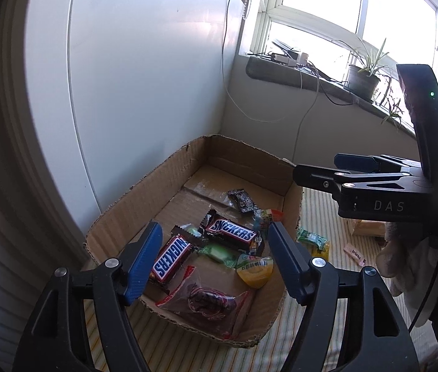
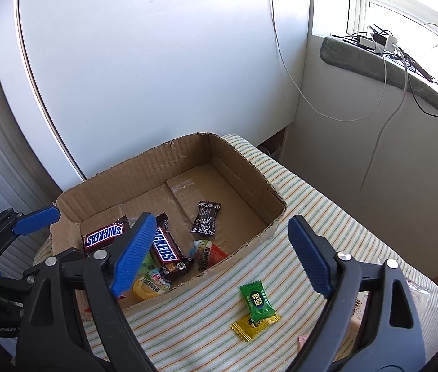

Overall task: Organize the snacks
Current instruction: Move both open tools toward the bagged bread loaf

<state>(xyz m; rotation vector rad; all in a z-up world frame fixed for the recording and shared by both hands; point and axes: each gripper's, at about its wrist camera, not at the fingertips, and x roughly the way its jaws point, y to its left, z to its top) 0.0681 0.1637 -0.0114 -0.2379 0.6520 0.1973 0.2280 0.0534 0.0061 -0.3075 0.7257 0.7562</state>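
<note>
An open cardboard box (image 1: 144,186) (image 2: 250,167) sits on a striped cloth and holds two Snickers bars (image 1: 230,232) (image 2: 104,235), a black candy (image 1: 243,201) (image 2: 206,218), a yellow jelly cup (image 1: 256,269), a red-printed clear packet (image 1: 209,303) and other small sweets. My left gripper (image 1: 216,263) is open and empty, hovering over the box's near end. My right gripper (image 2: 219,257) is open and empty, above the box's front wall. A green candy (image 2: 256,300) lies on a yellow candy (image 2: 250,325) on the cloth outside the box, in the right wrist view.
The striped cloth (image 2: 312,204) covers the surface. The right gripper's body (image 1: 383,192) shows right of the box. A green sweet (image 1: 312,238) and a pink wrapper (image 1: 355,254) lie on the cloth. A white wall (image 2: 157,62) stands behind; a windowsill with plants (image 1: 364,77) is at right.
</note>
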